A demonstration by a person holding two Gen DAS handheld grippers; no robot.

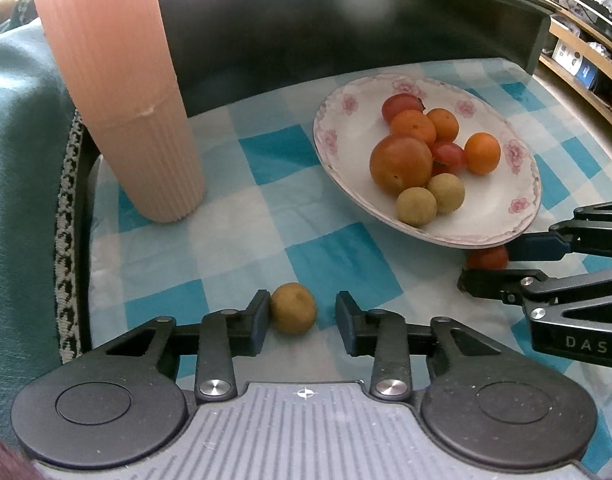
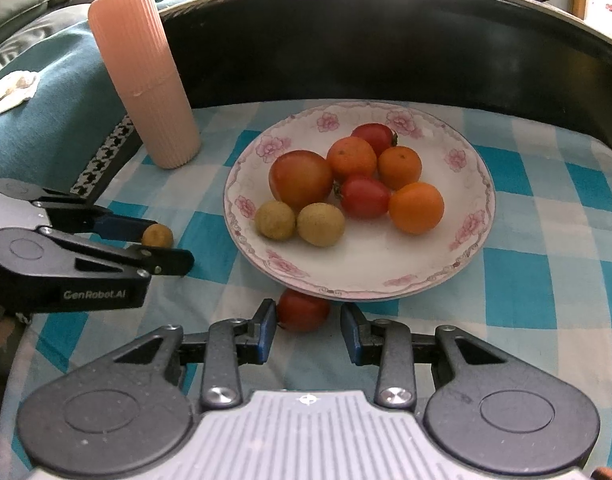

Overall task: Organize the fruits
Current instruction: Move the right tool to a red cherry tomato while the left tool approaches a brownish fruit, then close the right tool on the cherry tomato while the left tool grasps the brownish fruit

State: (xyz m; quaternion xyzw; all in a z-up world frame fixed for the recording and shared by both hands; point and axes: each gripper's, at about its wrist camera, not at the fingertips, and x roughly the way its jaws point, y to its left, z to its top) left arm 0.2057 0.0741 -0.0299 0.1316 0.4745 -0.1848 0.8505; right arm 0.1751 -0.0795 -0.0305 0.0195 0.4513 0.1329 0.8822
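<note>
1. A brown longan (image 1: 293, 309) is lying on the checked cloth, apart from the plate.
2. A red tomato (image 2: 303, 310) is sitting against the plate's near rim.
3. Tomatoes, oranges and two longans are resting clustered on the floral plate (image 2: 386, 276).

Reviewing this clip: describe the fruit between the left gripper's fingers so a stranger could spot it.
Start at the flowered plate on the blue checked cloth. Left of it, beside the pink ribbed container, the small brown-green longan lies on the cloth inside the left gripper. Its two lookalikes sit on the plate.
</note>
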